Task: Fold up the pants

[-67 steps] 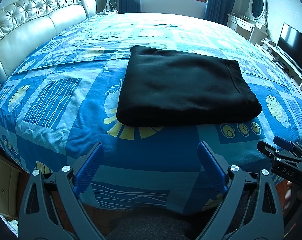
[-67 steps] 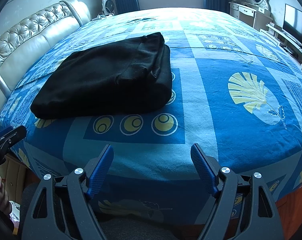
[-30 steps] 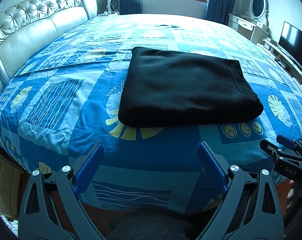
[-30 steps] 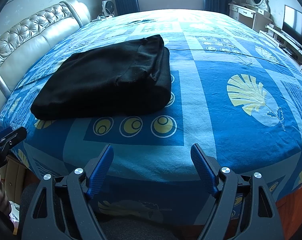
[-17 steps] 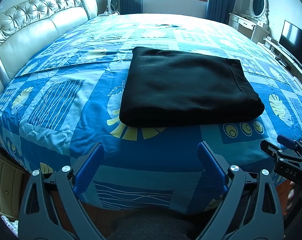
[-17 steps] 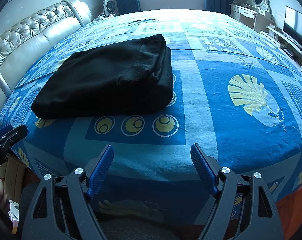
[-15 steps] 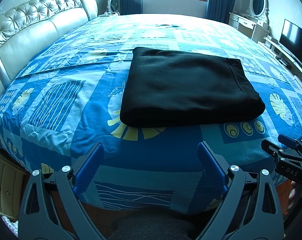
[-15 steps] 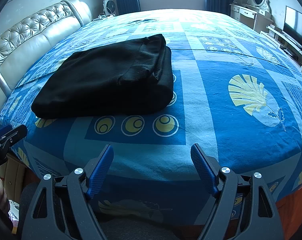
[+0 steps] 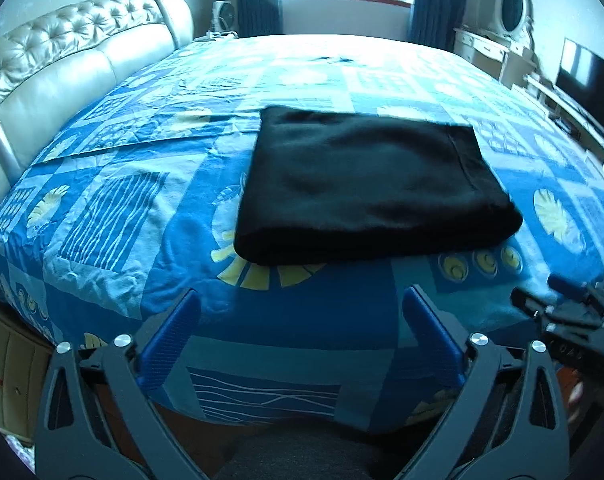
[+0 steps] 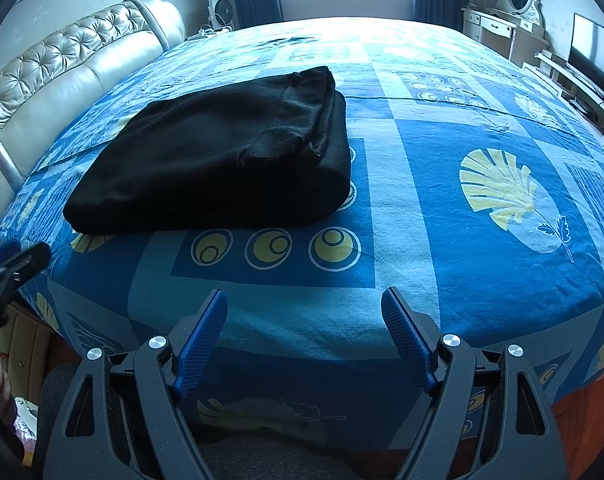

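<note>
Bed (image 9: 114,216): large, covered in a blue patchwork sheet printed with yellow shells, rings and stripes; it fills most of both views.

Headboard (image 9: 62,68): cream tufted leather, running along the bed's left side.

Television (image 9: 593,76): dark screen on a low unit at the right wall, beyond the bed.

Dressing table (image 10: 501,28): white, with an oval mirror above, in the far right corner beside the blue curtains.

Pants (image 9: 369,184): black, folded into a thick rectangular stack lying flat on the sheet near the bed's front edge; in the right wrist view the layered end (image 10: 302,120) faces right, just behind a row of three yellow rings.

Fan (image 10: 220,10): small, white, on a stand past the headboard's far end.

Left gripper (image 9: 300,332): jaws spread wide, nothing between them, held off the bed's front edge, apart from the pants.

Right gripper (image 10: 303,338): jaws likewise spread and empty, at the front edge to the right of the pants; its tips also show at the left wrist view's right margin.
</note>
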